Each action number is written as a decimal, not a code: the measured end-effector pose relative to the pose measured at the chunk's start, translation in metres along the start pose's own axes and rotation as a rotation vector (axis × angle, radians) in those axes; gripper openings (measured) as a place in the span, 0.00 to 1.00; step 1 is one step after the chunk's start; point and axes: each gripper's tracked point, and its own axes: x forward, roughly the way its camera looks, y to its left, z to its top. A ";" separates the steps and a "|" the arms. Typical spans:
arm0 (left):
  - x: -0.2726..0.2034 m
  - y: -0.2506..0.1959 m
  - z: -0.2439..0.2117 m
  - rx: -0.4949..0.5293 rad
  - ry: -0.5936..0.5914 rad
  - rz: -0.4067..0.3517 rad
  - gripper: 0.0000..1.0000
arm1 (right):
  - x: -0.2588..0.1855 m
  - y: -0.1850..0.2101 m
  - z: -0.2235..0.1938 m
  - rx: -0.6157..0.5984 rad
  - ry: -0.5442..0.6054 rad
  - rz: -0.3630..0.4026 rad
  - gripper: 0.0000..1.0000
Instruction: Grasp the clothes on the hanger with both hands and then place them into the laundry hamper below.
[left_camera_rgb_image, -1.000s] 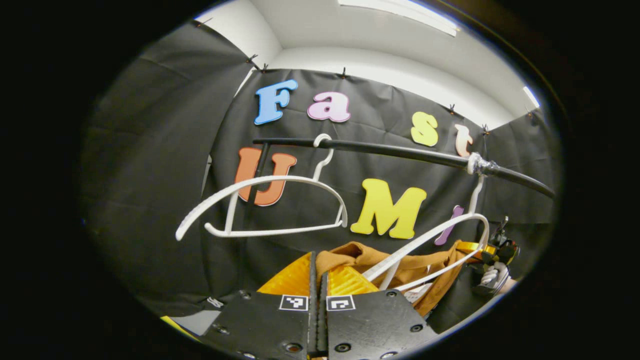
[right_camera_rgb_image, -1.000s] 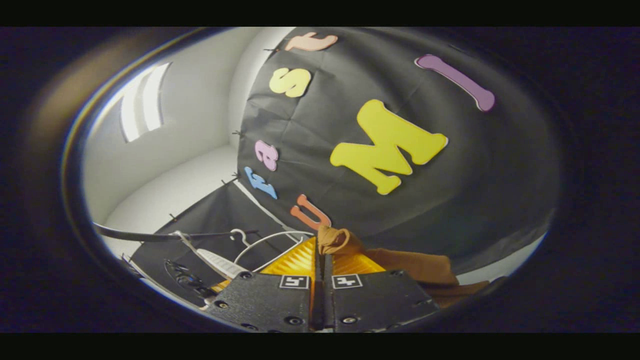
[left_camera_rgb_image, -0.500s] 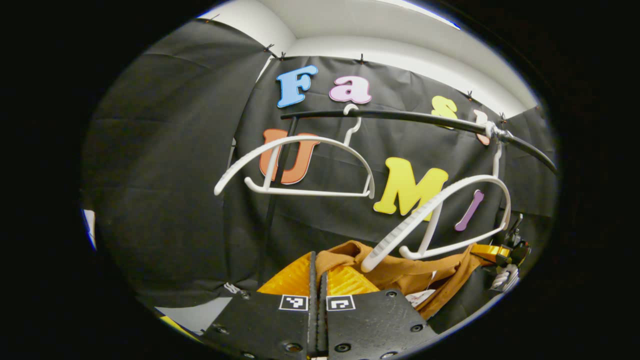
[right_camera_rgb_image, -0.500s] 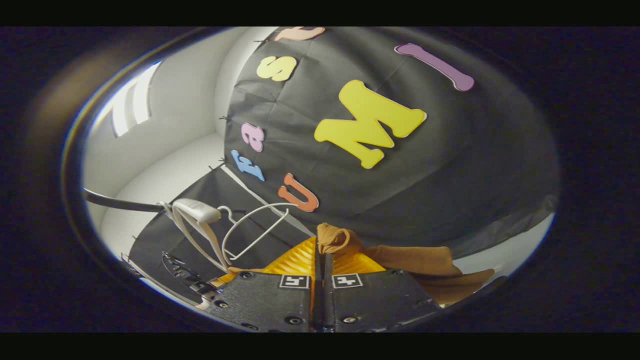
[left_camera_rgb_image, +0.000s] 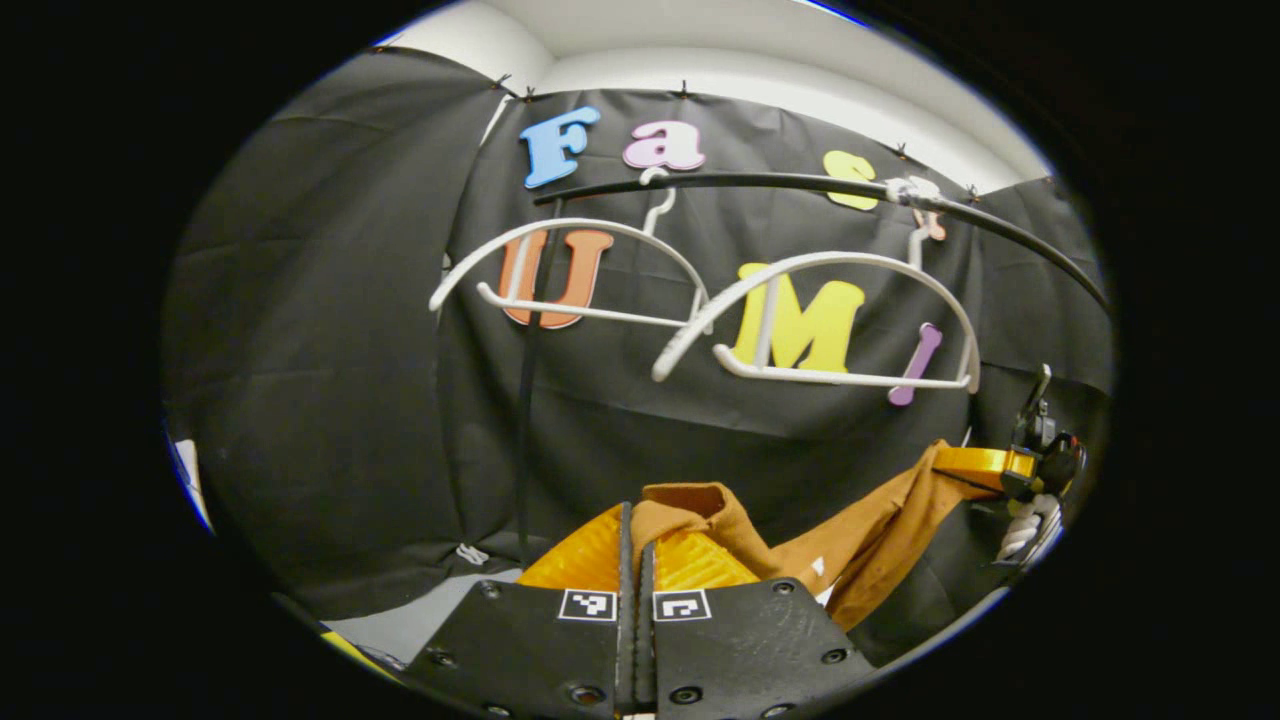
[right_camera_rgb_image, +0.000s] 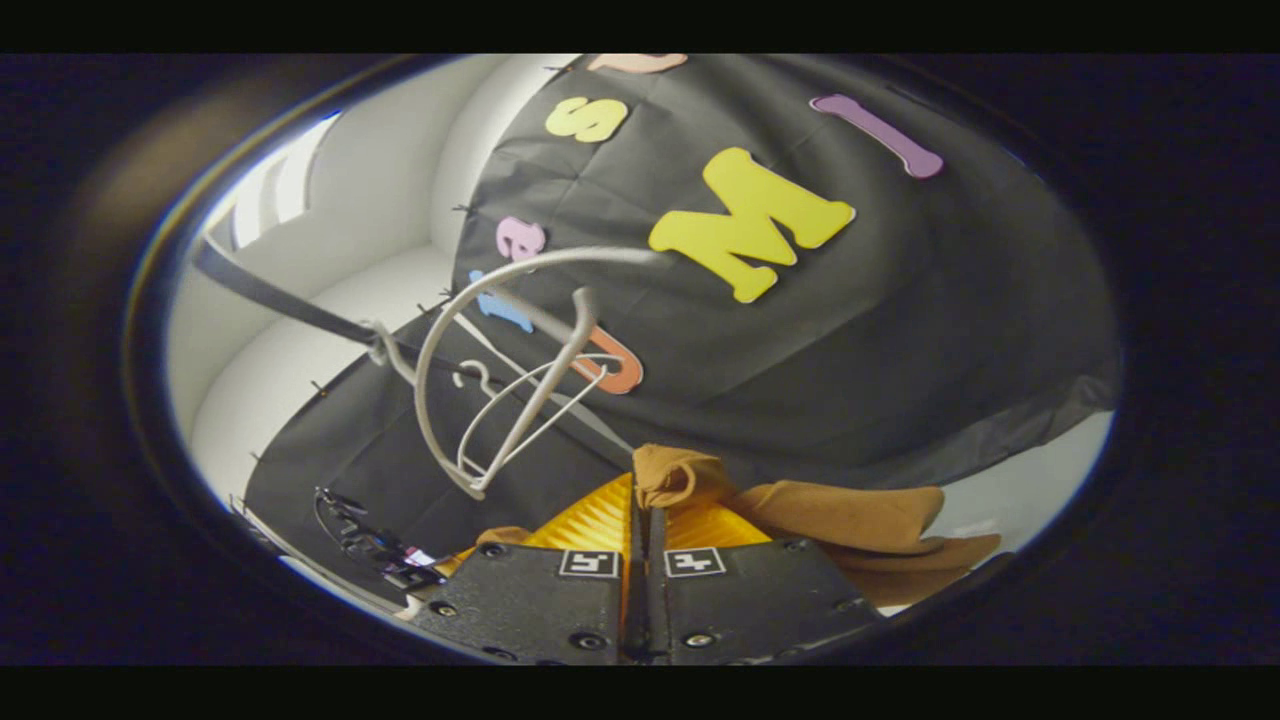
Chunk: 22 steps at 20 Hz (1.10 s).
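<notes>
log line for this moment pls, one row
stage: garment off hanger | left gripper: shut on brown garment | right gripper: shut on brown garment | hangers: bare, on rail | hamper: not seen

Left claw (left_camera_rgb_image: 633, 535): fingers closed together, brown fabric pinched between them. Right claw (right_camera_rgb_image: 640, 500): fingers likewise closed, fabric bunched at the tips. In left gripper view, right claw sits far right, gloved hand (left_camera_rgb_image: 1022, 528) beneath.

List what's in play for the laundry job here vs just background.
In play:
brown garment, off the hanger
left gripper, shut on it
right gripper, shut on it
near white hanger, now bare

Background:
far white hanger
black rail
</notes>
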 end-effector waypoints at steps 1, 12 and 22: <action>-0.002 -0.011 0.001 0.003 0.000 -0.034 0.00 | 0.001 0.014 -0.010 -0.017 0.011 0.008 0.03; -0.010 -0.107 -0.057 0.017 0.090 -0.308 0.04 | 0.010 0.052 -0.130 -0.170 0.138 -0.078 0.04; -0.016 -0.085 -0.265 -0.062 0.450 -0.279 0.00 | -0.006 -0.107 -0.275 -0.064 0.393 -0.490 0.05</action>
